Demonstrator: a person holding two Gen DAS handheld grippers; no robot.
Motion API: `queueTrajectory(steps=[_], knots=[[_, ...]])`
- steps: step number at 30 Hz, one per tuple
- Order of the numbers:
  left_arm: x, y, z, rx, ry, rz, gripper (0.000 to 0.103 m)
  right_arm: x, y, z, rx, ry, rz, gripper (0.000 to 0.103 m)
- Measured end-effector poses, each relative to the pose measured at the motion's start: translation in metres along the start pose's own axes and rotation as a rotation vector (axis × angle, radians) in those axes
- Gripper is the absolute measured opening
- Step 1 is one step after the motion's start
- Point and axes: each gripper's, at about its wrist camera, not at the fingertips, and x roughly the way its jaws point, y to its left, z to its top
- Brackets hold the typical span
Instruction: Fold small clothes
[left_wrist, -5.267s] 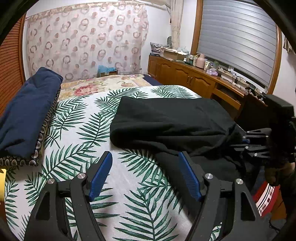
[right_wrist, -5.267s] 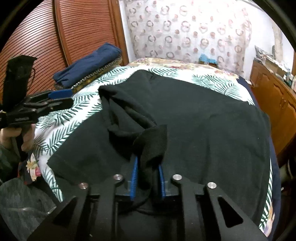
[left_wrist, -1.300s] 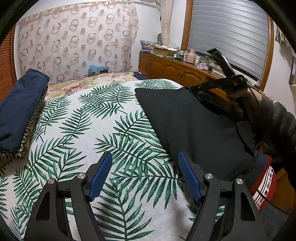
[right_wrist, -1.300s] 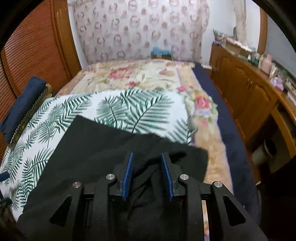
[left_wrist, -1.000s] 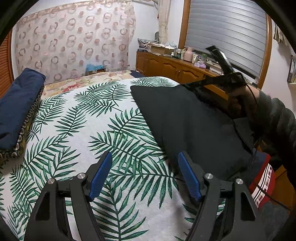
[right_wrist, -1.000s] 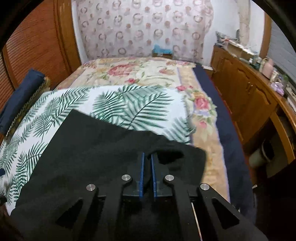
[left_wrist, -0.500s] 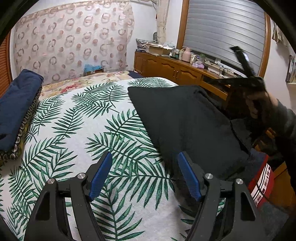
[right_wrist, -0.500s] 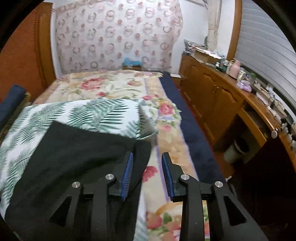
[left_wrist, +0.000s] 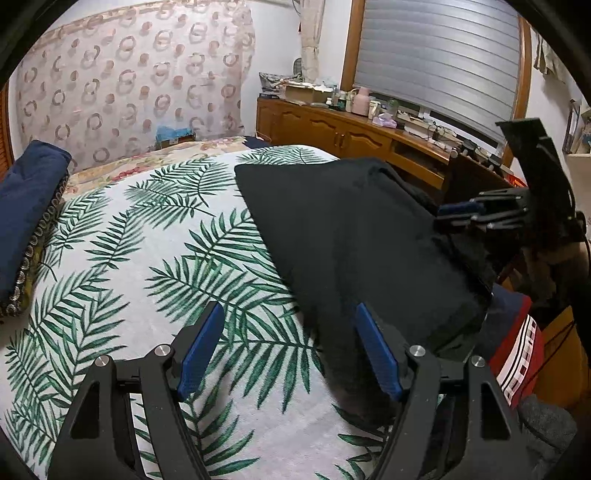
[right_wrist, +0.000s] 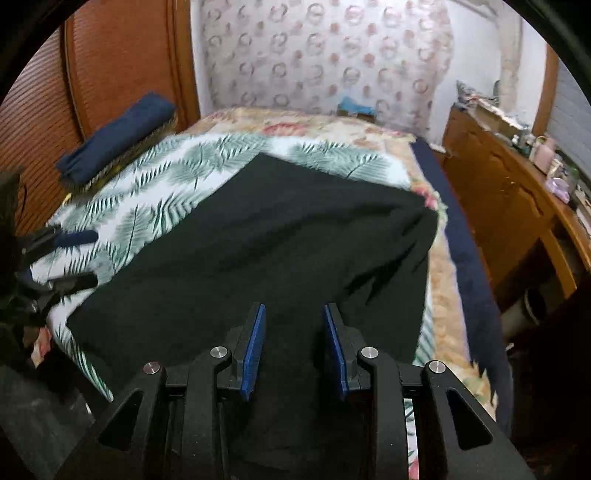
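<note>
Across the leaf-print bedspread (left_wrist: 155, 258) lies the black garment (right_wrist: 280, 236), soft, limp, best pinched at a hem corner; my right gripper (right_wrist: 295, 345), jaws just parted, holds nothing, left gripper (left_wrist: 288, 350) wide.

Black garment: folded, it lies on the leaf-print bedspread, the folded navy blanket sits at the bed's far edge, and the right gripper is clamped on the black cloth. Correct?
Not quite. The right gripper is open: the right wrist view shows its blue pads apart above the black garment, not pinching it. The leaf-print bedspread and navy blanket are as stated.
</note>
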Motion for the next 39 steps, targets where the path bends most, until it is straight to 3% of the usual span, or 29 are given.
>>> queueTrajectory(steps=[6, 8, 14, 19, 23, 28, 34, 36, 39], knots=[[0.009, -0.007, -0.003, 0.003, 0.042, -0.02, 0.075, 0.001, -0.022, -0.002, -0.018, 0.075, 0.007, 0.033], [0.009, -0.008, -0.003, 0.002, 0.048, -0.022, 0.075, -0.009, -0.025, -0.005, -0.024, 0.1, 0.018, 0.023], [0.009, -0.012, -0.002, 0.011, 0.055, -0.017, 0.075, -0.037, -0.024, -0.016, -0.031, 0.153, 0.0, 0.02], [0.01, -0.015, -0.004, 0.014, 0.068, -0.007, 0.075, -0.059, -0.003, -0.006, -0.04, 0.075, -0.022, 0.021], [0.011, -0.015, -0.004, 0.015, 0.072, -0.003, 0.075, -0.079, 0.001, 0.003, -0.031, -0.014, -0.056, 0.03], [0.014, -0.016, -0.008, 0.017, 0.097, -0.008, 0.075, -0.077, 0.009, -0.001, -0.023, -0.038, -0.066, 0.032], [0.012, -0.018, -0.017, 0.015, 0.13, -0.038, 0.075, -0.061, 0.018, -0.009, -0.052, -0.053, -0.006, 0.032], [0.009, -0.018, -0.019, 0.016, 0.13, -0.055, 0.072, -0.058, 0.017, -0.012, -0.057, -0.054, 0.017, 0.032], [0.005, -0.02, -0.021, 0.013, 0.137, -0.095, 0.057, -0.048, 0.019, -0.014, -0.052, -0.049, 0.058, 0.032]])
